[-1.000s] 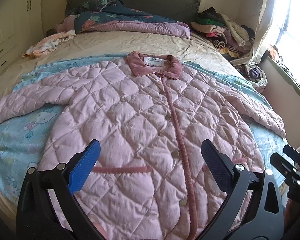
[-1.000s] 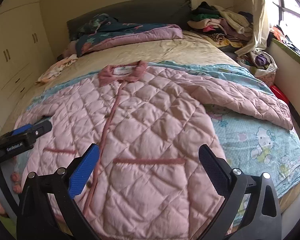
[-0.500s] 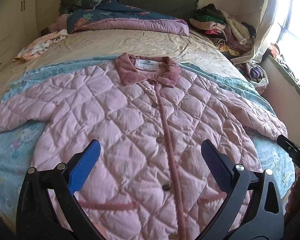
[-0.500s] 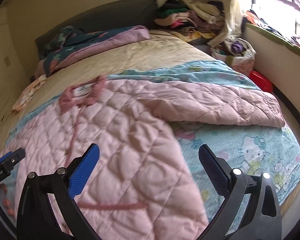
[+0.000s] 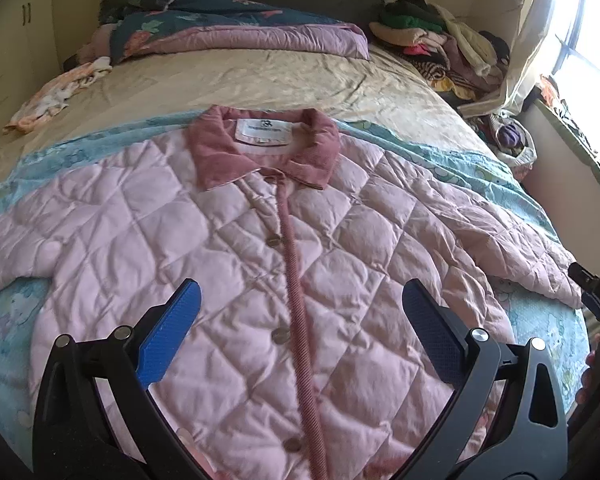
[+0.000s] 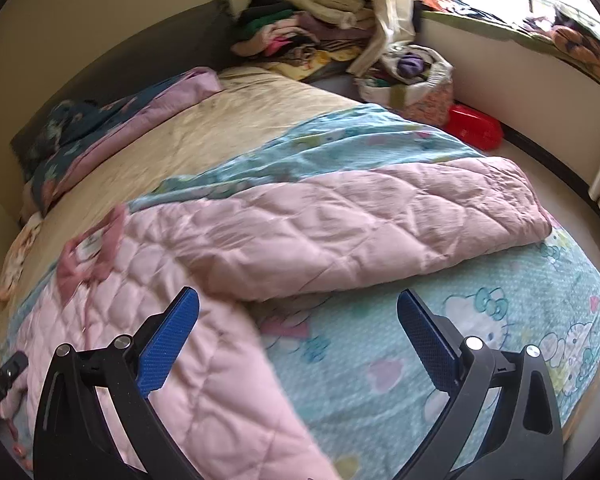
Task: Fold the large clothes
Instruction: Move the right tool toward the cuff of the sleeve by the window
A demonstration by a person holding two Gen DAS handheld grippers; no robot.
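- The left gripper has moved up the pink quilted jacket, its collar now mid-frame; fingers spread, holding nothing.
- The right gripper has swung toward the outstretched sleeve on the blue sheet, also spread.
- Only the right view shows the red tub, upper right.

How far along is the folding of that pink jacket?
Barely begun. Done: the pink quilted jacket lies spread flat and buttoned on the blue sheet. In hand: nothing; the left gripper and right gripper are both open above it. Left: folding in the sleeve, the other sleeve, then the body.
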